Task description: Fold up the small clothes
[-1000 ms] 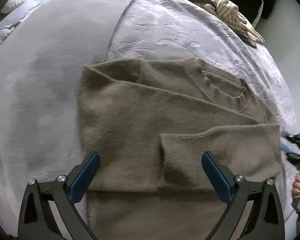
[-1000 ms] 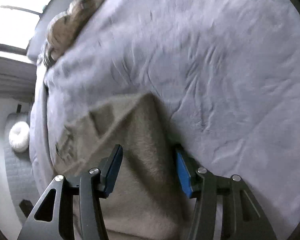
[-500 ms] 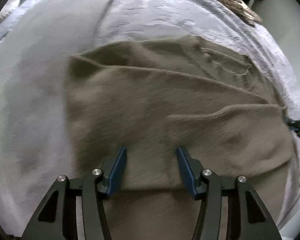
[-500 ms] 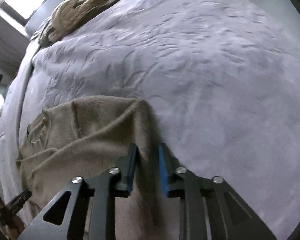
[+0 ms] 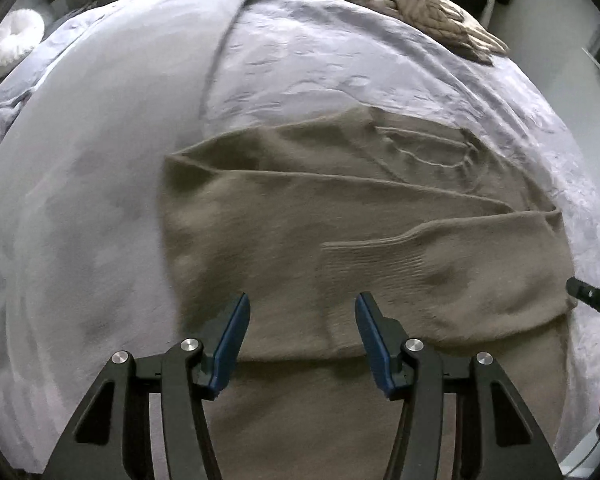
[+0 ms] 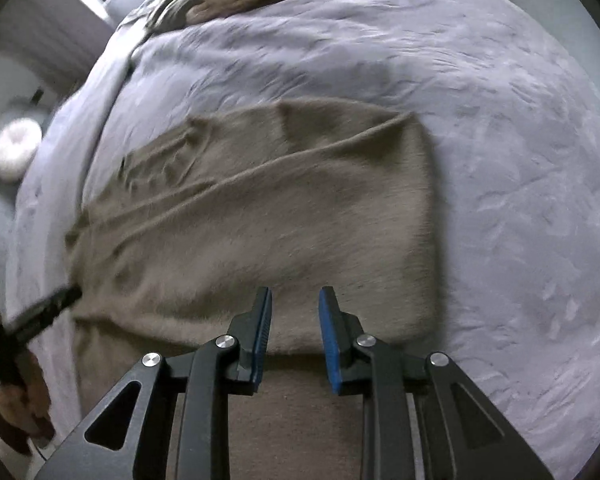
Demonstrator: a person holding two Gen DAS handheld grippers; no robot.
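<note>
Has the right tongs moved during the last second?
Yes. The right tongs pulled back toward the hem of the olive-brown knitted sweater, away from its far corner, and opened.

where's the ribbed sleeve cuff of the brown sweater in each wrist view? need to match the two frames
Left wrist: the ribbed sleeve cuff lies centre-right on the brown sweater, just beyond the open left gripper.
Right wrist: no ribbed cuff can be made out; the sweater's left part is blurred, beyond the open right gripper.
Shared landmark: white round cushion, on the left in both views.
</note>
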